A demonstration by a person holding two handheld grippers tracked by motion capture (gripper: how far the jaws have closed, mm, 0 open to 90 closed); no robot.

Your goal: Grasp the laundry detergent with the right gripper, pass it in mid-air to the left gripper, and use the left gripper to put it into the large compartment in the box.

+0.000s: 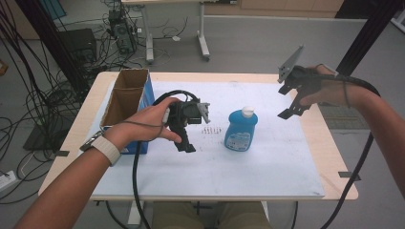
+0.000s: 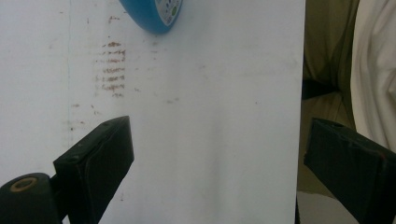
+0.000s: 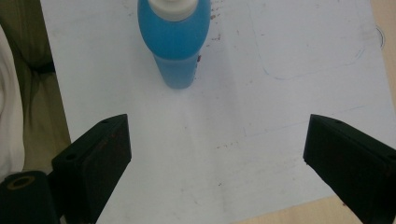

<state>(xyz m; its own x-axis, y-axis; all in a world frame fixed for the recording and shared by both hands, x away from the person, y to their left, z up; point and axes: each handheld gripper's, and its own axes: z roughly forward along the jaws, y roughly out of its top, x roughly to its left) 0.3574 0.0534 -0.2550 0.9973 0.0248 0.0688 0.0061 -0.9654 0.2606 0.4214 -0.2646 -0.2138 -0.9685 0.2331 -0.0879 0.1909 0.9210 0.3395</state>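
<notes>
White-covered table [image 1: 267, 162], blue bottle [image 1: 241, 130] upright near its middle, left hand-held gripper [image 1: 187, 143] just beside it, jaws wide and empty, right hand-held gripper [image 1: 291, 107] raised apart, also agape, cardboard box [image 1: 125, 95] at left.

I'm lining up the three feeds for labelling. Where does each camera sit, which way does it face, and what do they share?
High view: above the person's side, looking forward and down on the table; both forearms, left gripper and right gripper show.
Left gripper view: rides that gripper, looking down between open jaws at the white mat; blue bottle at the top edge.
Right gripper view: rides that gripper, looking down between open jaws at the bottle's white cap.
Shared: bottle and mat.
</notes>
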